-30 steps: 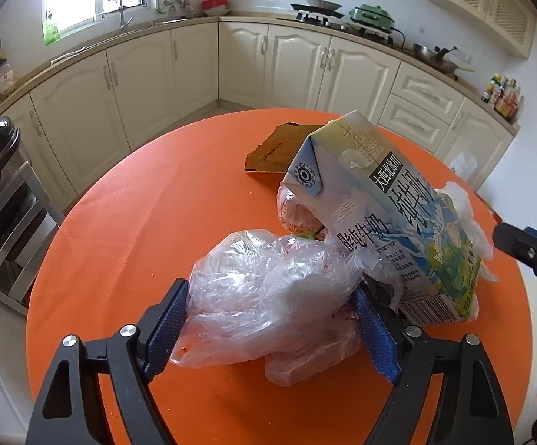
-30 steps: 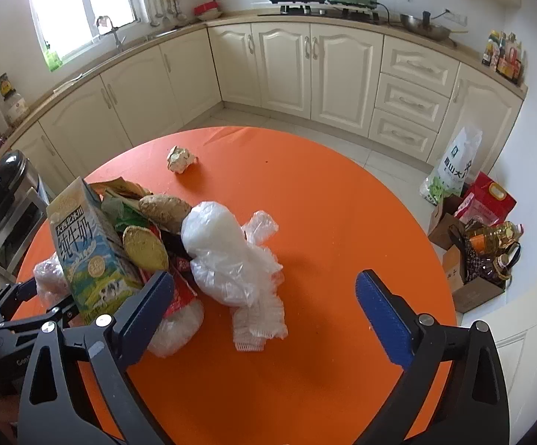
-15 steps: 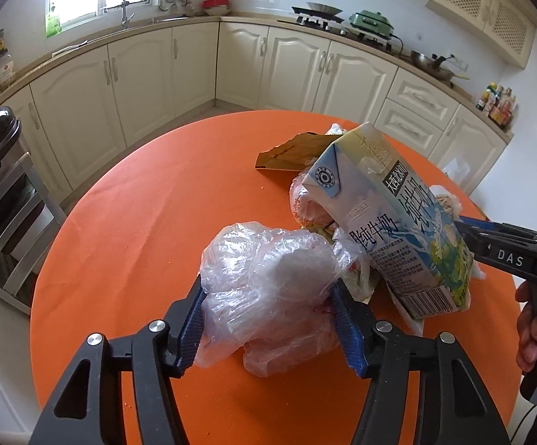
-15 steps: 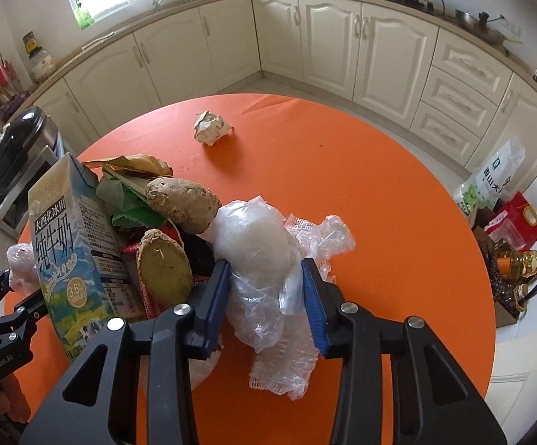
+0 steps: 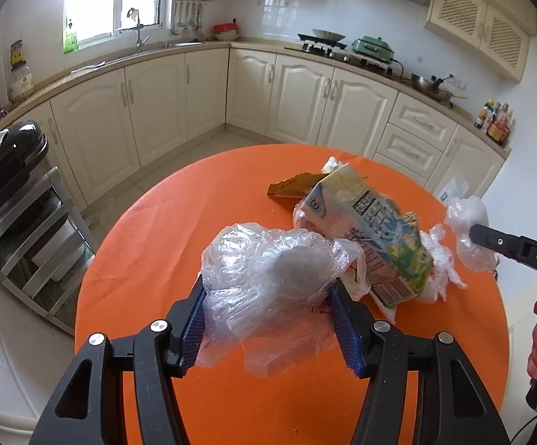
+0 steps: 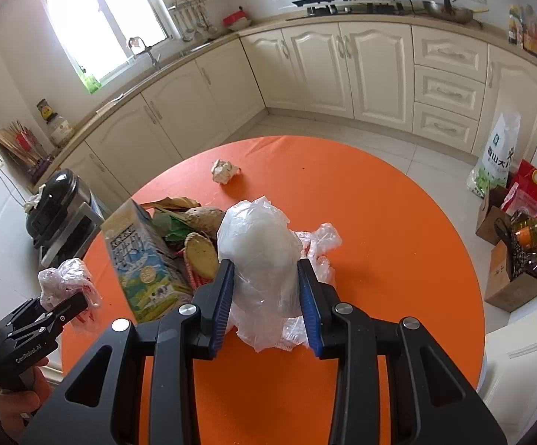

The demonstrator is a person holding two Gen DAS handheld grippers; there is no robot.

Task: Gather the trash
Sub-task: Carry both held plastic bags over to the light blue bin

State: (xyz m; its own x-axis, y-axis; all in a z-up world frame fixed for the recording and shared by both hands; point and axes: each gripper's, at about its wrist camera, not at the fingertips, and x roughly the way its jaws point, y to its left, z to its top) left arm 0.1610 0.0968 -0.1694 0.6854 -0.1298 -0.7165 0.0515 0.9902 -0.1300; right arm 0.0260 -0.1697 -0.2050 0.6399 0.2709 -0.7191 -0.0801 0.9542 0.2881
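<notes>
Left gripper (image 5: pixel 268 319) clamps a clear plastic bag (image 5: pixel 268 270) at frame centre; right gripper (image 6: pixel 266 300) pinches a white bag (image 6: pixel 259 248), perhaps loosely, so lift both slowly.

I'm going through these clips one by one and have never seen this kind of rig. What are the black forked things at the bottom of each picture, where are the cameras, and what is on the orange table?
No robot here: a person holds a two-finger gripper in each hand, and a fisheye camera on each looks along its fingers. The black forks with blue pads are those fingers.

In the left wrist view, the left gripper is shut on a crumpled clear plastic bag. In the right wrist view, the right gripper is shut on a whitish plastic-wrapped bundle. Both jaws have just been closing on these.

On the round orange table lie a printed milk carton, cut potato-like pieces, green leaves and a crumpled paper ball. Each view also shows the other gripper at its edge.
</notes>
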